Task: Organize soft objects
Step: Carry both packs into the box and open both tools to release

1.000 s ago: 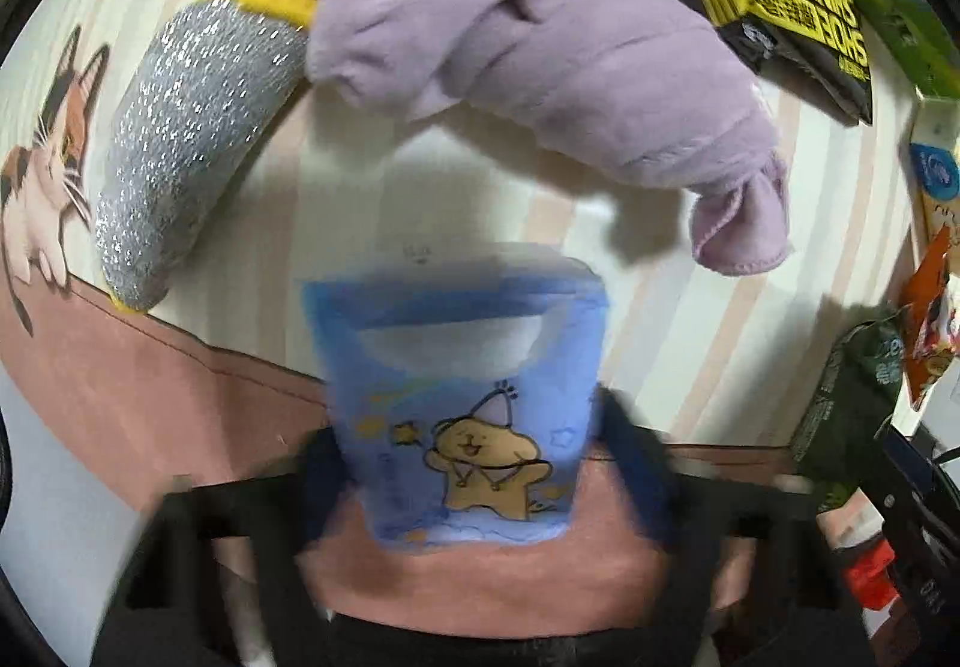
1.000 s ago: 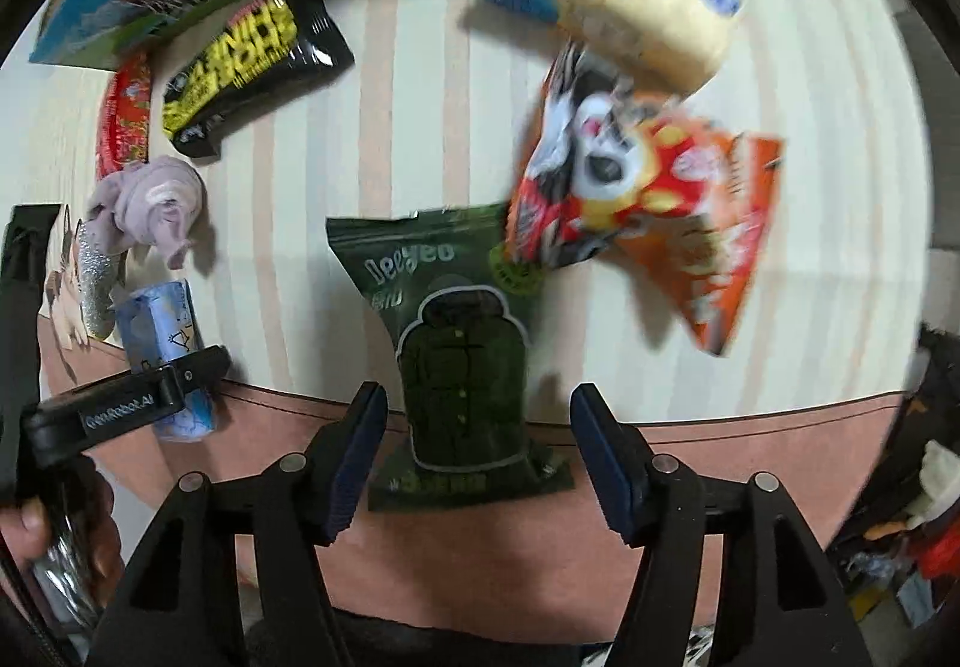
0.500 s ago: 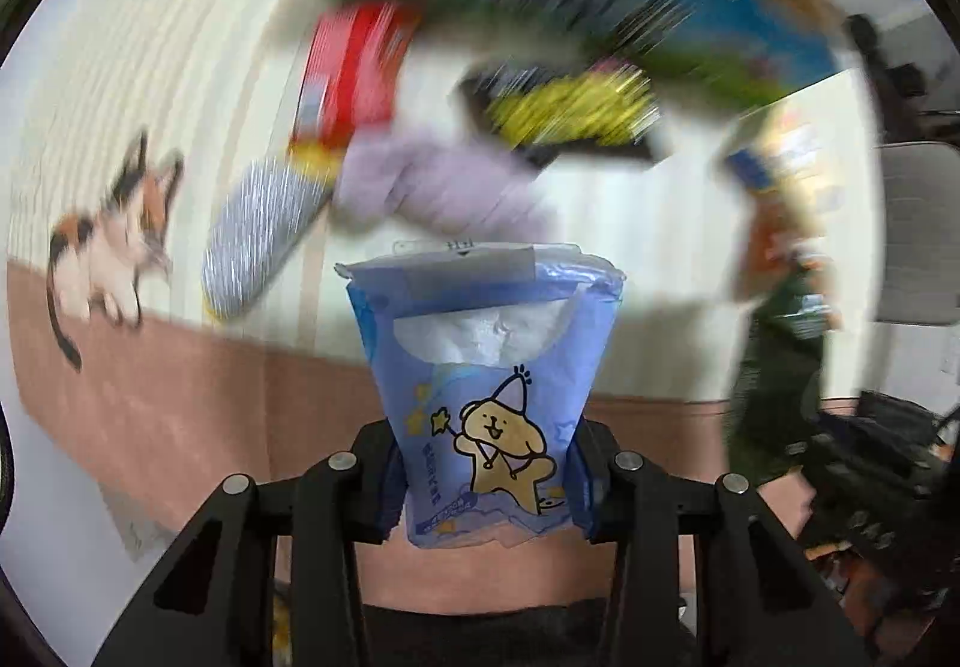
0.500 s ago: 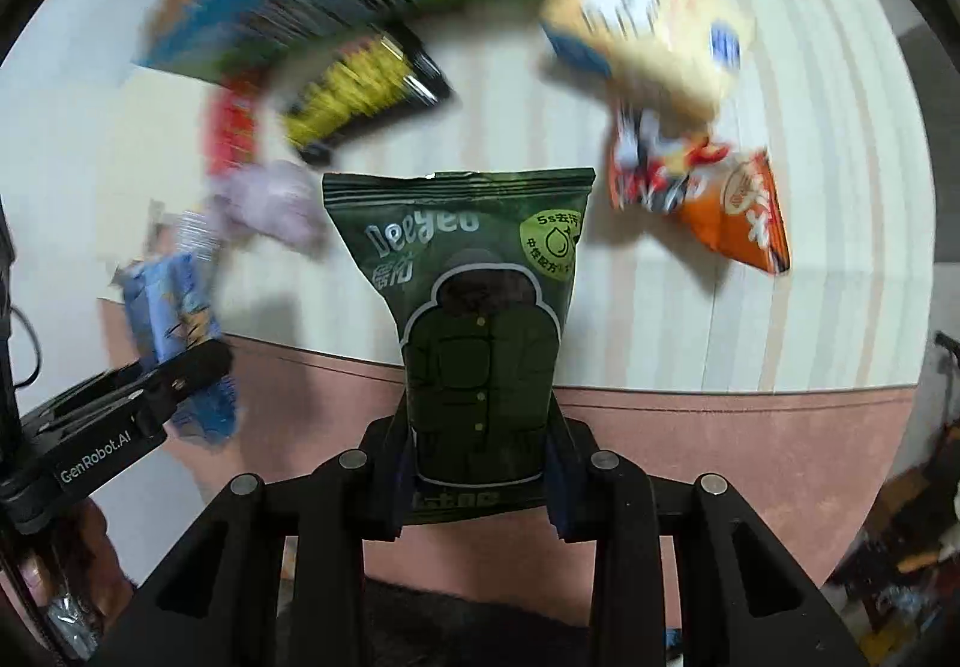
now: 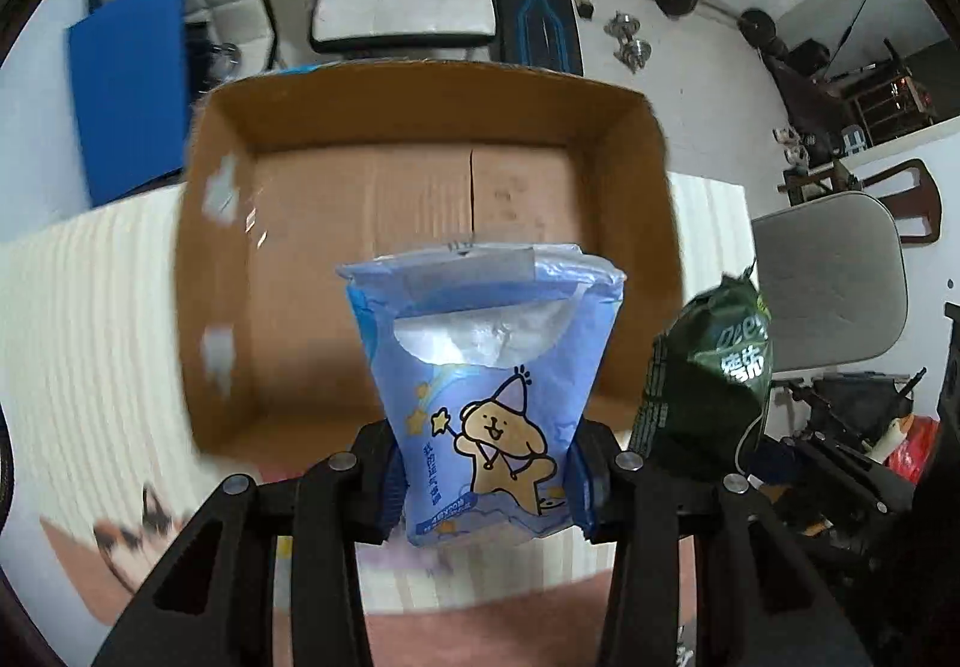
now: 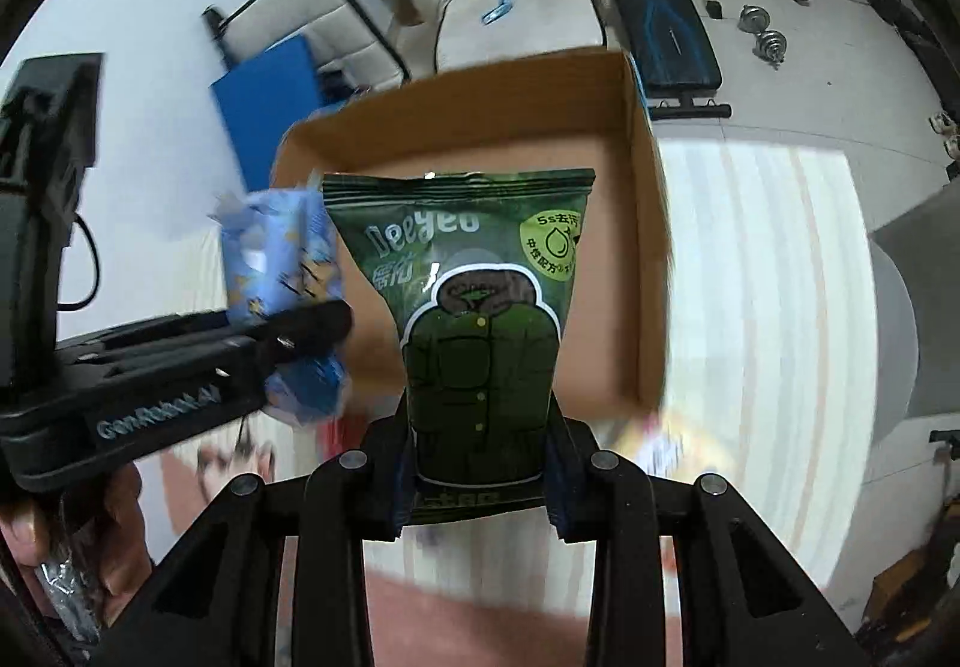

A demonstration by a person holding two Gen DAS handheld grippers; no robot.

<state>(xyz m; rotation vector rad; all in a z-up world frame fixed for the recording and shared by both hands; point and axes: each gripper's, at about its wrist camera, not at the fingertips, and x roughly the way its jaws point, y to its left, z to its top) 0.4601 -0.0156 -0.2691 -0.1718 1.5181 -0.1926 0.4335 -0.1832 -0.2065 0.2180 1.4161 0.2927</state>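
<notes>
My left gripper [image 5: 486,478] is shut on a blue tissue pack [image 5: 486,367] with a cartoon bear, held upright in front of an open cardboard box [image 5: 420,127]. My right gripper [image 6: 480,472] is shut on a dark green wipes pack [image 6: 474,295] printed with a jacket, held upright before the same box [image 6: 642,223]. The green pack also shows at the right of the left wrist view [image 5: 708,367]. The left gripper and blue pack show at the left of the right wrist view [image 6: 282,301]. The box's inside looks bare.
The box stands on a cream striped mat [image 5: 90,337] with a pink border [image 5: 510,625]. A grey chair [image 5: 834,283] is at the right. A white seat [image 5: 402,1], a blue panel [image 5: 126,85] and gym weights [image 6: 762,37] lie beyond the box.
Both grippers lifted their packs off the mat and swung up toward the cardboard box. The other packets and the purple cloth have left the views.
</notes>
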